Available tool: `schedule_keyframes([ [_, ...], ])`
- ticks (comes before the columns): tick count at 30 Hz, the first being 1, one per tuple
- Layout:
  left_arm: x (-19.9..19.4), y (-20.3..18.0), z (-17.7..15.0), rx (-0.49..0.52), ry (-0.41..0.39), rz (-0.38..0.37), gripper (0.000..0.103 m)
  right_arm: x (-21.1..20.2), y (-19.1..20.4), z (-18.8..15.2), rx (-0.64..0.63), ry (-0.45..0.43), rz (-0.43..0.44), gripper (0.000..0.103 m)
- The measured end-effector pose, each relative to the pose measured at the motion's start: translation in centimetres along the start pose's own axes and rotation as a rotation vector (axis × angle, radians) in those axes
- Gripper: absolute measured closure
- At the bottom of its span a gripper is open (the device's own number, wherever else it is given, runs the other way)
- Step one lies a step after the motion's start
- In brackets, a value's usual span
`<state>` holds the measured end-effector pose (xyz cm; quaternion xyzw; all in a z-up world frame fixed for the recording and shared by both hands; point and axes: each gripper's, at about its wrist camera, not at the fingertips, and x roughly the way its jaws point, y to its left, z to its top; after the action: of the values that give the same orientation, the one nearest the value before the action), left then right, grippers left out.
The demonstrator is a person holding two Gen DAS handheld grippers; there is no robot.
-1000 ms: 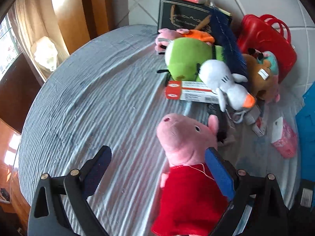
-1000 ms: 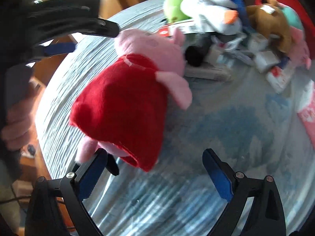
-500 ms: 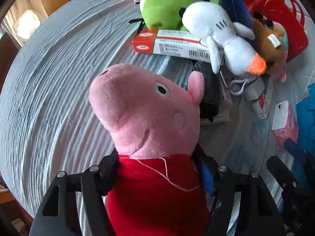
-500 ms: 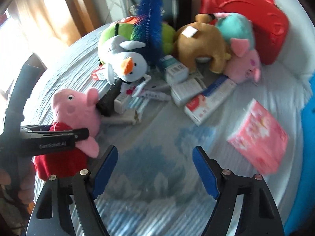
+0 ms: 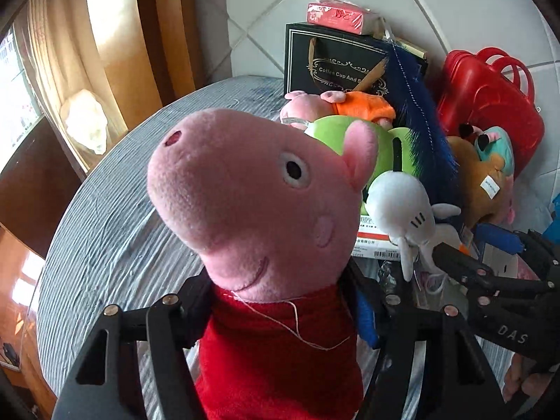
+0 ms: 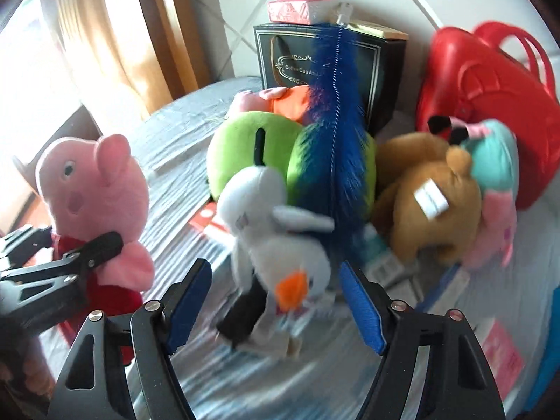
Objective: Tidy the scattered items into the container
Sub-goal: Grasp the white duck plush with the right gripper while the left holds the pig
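Note:
A pink pig plush [image 5: 245,203] in a red dress is held upright off the grey tablecloth [image 5: 115,217], with my left gripper [image 5: 280,306] shut on its red body. The right wrist view shows the same pig [image 6: 91,189] at the left. My right gripper [image 6: 274,309] hovers at a white bird plush [image 6: 273,245] with an orange beak. Its jaws are closing, the plush stands between them, and the blue pads [image 6: 360,308] do not touch it. A red plastic carry case [image 6: 483,105] leans against the wall at the back right.
Behind the bird lie a green plush [image 6: 245,147], a blue feather duster [image 6: 336,140], a brown plush [image 6: 430,203] and a black gift box [image 5: 336,59]. Small cartons and a pink packet [image 6: 500,350] lie on the right. Something blue [image 6: 549,350] shows at the right edge.
My left gripper closed on the pig's red body and raised it off the cloth. My right gripper swung from the pig to the white bird plush, and its jaws narrowed.

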<state>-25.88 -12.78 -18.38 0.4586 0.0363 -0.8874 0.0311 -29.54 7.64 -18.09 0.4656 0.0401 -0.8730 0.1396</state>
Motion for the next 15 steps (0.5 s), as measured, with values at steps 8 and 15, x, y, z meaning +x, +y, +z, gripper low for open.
schedule_keyframes([
  [8,3.5,-0.6,2.1,0.007,-0.003,-0.016,0.038,4.7,1.4,0.7,-0.091,0.07,-0.087,0.038],
  [15,2.8,-1.2,1.9,0.011,-0.014,-0.028,0.038,2.1,1.0,0.0,-0.059,0.001,-0.058,0.053],
])
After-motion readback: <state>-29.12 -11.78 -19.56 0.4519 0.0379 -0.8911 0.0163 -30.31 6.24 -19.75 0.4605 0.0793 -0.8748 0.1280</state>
